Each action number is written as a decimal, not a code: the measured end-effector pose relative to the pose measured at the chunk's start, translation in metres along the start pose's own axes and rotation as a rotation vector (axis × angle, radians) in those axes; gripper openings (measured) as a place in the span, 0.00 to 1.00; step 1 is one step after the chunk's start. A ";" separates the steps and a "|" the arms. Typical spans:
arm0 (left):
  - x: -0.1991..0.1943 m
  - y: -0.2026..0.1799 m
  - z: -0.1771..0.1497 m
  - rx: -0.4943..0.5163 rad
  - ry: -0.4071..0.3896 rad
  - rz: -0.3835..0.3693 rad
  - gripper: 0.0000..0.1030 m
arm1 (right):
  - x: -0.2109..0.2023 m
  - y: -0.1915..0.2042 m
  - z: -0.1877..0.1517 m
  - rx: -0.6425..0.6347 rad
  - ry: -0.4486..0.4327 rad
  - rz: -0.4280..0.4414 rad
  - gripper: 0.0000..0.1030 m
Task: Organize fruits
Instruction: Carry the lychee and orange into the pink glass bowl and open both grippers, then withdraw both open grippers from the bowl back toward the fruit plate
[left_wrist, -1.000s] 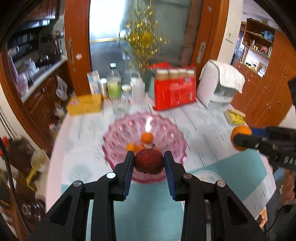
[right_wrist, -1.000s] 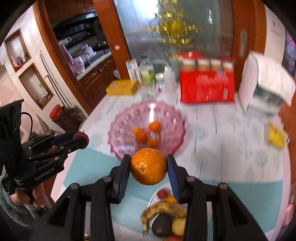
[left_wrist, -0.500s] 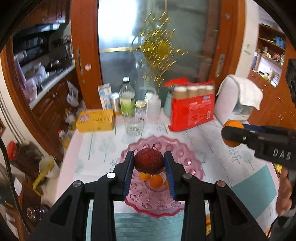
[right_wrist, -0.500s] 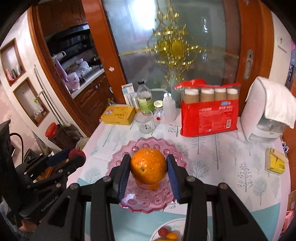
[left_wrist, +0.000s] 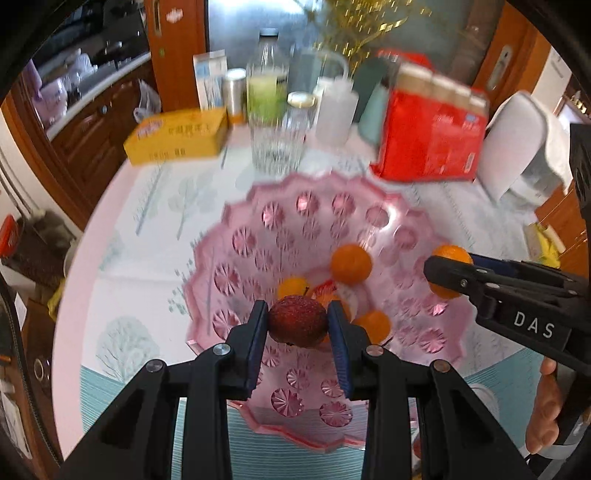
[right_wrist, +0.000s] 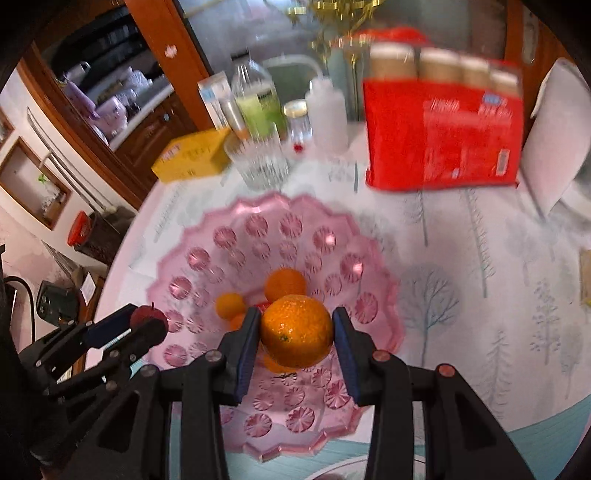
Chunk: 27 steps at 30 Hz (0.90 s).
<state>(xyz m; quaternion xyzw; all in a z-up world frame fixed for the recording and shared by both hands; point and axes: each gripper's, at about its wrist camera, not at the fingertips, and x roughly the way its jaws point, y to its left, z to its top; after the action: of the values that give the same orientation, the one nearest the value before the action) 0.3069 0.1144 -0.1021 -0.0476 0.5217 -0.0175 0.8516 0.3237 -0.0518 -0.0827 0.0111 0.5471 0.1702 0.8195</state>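
Observation:
My left gripper (left_wrist: 297, 322) is shut on a small dark red apple (left_wrist: 297, 320) and holds it over the near side of a pink scalloped bowl (left_wrist: 258, 236). The bowl holds several small oranges (left_wrist: 351, 263). My right gripper (right_wrist: 296, 334) is shut on a large orange (right_wrist: 296, 335) and holds it over the same bowl (right_wrist: 229, 236). The right gripper also shows in the left wrist view (left_wrist: 447, 275) at the bowl's right rim. The left gripper shows in the right wrist view (right_wrist: 147, 321) at the bowl's left rim.
Behind the bowl stand a clear glass (left_wrist: 277, 147), a yellow box (left_wrist: 177, 136), bottles (left_wrist: 264, 85), a red pack of cups (left_wrist: 428, 140) and a white appliance (left_wrist: 521, 147). The table edge curves on the left (left_wrist: 74, 295).
Both grippers have moved forward and down, closer to the pink bowl, each still holding its fruit. The bowl now fills the middle of both views.

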 end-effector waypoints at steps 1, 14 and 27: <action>0.007 0.000 -0.002 -0.001 0.013 0.004 0.30 | 0.007 0.000 -0.001 -0.004 0.013 -0.002 0.39; 0.047 0.003 -0.014 -0.018 0.079 0.043 0.31 | 0.053 -0.005 -0.007 -0.011 0.092 0.002 0.40; 0.025 -0.008 -0.016 0.017 0.053 0.077 0.77 | 0.026 -0.006 -0.010 0.023 0.034 0.040 0.53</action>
<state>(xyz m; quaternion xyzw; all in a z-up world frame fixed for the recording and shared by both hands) 0.3048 0.1038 -0.1309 -0.0199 0.5453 0.0096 0.8379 0.3250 -0.0518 -0.1111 0.0286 0.5626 0.1806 0.8063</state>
